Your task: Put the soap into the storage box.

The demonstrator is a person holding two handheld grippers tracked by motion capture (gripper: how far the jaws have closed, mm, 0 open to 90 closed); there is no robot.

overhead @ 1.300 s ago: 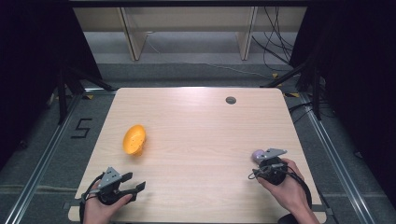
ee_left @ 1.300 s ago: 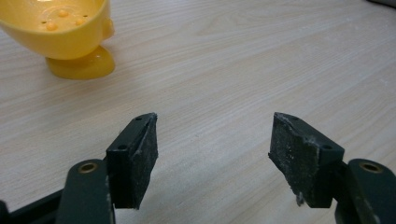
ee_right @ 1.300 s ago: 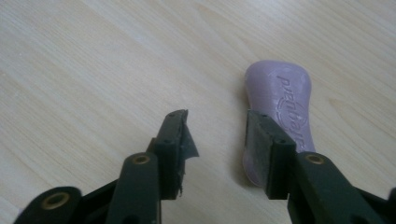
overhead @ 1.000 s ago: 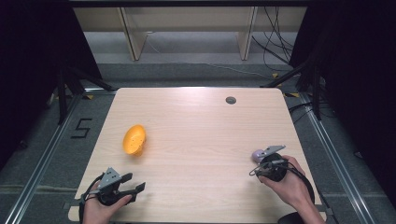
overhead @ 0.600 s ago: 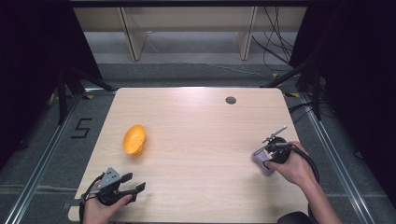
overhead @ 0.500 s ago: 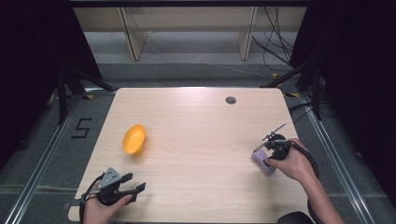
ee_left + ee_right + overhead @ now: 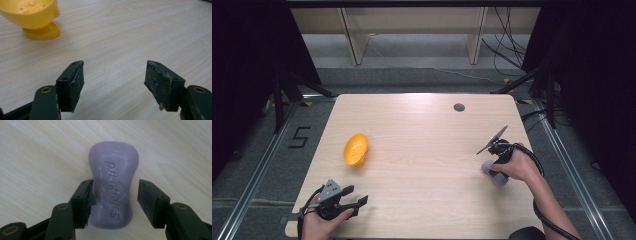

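Purple soap bar (image 7: 113, 185) sits between your spread right gripper (image 7: 115, 195), one pad touching, so closing off-centre could squirt it across the counter (image 7: 37, 157).

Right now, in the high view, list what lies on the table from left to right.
Left claw → yellow dish → dark round hole in the tabletop → purple soap bar under the right claw.
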